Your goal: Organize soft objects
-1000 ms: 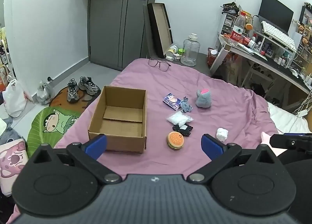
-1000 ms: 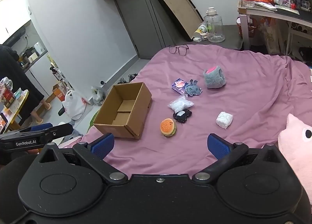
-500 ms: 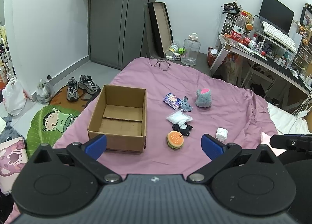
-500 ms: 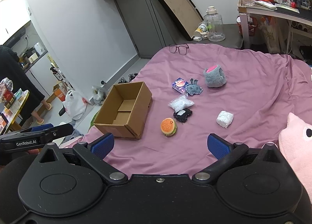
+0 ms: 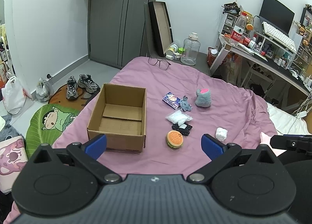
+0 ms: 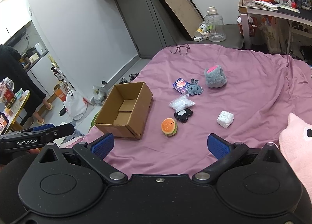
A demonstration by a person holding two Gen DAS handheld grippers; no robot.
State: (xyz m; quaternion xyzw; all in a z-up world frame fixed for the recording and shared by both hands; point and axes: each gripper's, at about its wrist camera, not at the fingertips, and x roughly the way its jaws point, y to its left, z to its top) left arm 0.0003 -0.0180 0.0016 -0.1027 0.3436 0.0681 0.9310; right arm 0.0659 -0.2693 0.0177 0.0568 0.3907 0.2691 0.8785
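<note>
The bed [image 5: 224,95], under a mauve cover, carries everything in play. On its left part stands the cardboard box [image 5: 120,114], open-topped and empty, its long axis running away from me. To the right of the box lies a loose column of 7 small soft items, well apart from it. Farthest is the grey plush with a pink patch [image 5: 203,98]; beside it sit the small grey plush creature [image 5: 185,103] and the blue printed packet [image 5: 171,100], the 2 touching or nearly so. Nearer come the clear bag of white filling [image 5: 178,117], the black plush with a white tag [image 5: 182,128] just below it, then the burger plush [image 5: 175,139], and off to the right the white wrapped bundle [image 5: 221,133].

I hold both tools back from the bed's near edge. The left gripper [image 5: 154,145] has its fingers spread wide and grips nothing; the right gripper [image 6: 159,145] likewise stands wide and empty.

The relation that matters: in both views the burger plush lies straight ahead, between the finger lines, nearest of all. I cannot tell which gripper is closer to it. It is roundish, so no axis alignment seems needed. By my reading, no item is yet boxed.
</note>
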